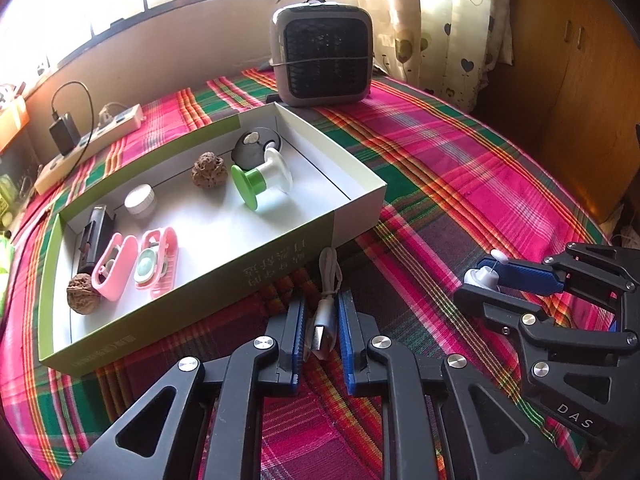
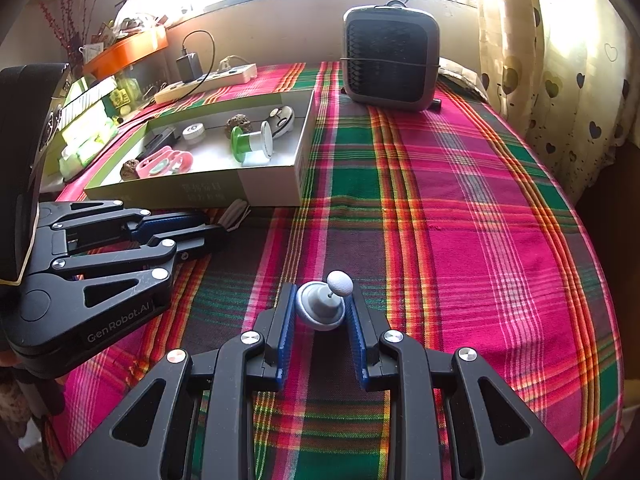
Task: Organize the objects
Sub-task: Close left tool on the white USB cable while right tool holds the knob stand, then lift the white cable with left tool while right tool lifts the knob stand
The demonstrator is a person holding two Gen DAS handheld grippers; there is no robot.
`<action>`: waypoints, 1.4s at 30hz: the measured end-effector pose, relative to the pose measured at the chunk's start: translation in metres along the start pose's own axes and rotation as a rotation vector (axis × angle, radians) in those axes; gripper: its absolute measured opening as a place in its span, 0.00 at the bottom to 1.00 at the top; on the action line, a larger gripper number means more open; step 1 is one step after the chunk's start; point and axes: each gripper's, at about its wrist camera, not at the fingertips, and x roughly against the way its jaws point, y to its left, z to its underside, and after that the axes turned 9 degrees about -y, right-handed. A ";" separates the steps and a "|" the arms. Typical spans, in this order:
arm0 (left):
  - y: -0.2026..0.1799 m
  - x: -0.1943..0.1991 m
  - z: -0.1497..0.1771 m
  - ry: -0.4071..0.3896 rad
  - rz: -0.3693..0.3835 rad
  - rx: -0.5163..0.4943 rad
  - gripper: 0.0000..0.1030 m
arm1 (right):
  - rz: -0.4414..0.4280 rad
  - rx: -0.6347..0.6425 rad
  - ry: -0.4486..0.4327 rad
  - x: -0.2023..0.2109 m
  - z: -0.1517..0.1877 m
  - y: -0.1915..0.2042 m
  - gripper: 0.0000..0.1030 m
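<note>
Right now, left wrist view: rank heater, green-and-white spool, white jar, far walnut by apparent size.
1. heater, largest although farthest back
2. green-and-white spool
3. white jar and far walnut: they look alike, so no ranking.
All but the heater lie in the box.

A coiled white USB cable (image 1: 325, 304) lies on the plaid tablecloth (image 1: 460, 184) just in front of the open cardboard box (image 1: 352, 216). A small grey knob with a white ball on a pin (image 2: 325, 304) stands tilted to its right, nearer the front edge.
</note>
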 end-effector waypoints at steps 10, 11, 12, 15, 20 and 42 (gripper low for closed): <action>0.000 0.000 0.002 -0.003 -0.001 0.000 0.13 | 0.005 0.007 0.001 0.000 0.000 0.001 0.25; 0.000 0.000 0.002 -0.004 -0.001 0.000 0.13 | 0.006 0.009 0.001 0.000 0.000 0.001 0.25; 0.000 0.001 0.002 -0.005 0.000 0.003 0.12 | 0.007 0.009 0.001 0.000 0.000 0.001 0.25; 0.000 0.002 0.002 -0.006 -0.002 0.006 0.12 | 0.008 0.011 0.001 0.000 0.000 0.001 0.25; 0.000 0.004 0.004 -0.011 -0.003 0.007 0.10 | 0.014 0.019 0.002 0.001 0.000 0.003 0.25; -0.002 0.010 0.007 -0.022 -0.003 0.017 0.10 | 0.004 0.023 -0.010 0.004 0.000 0.008 0.25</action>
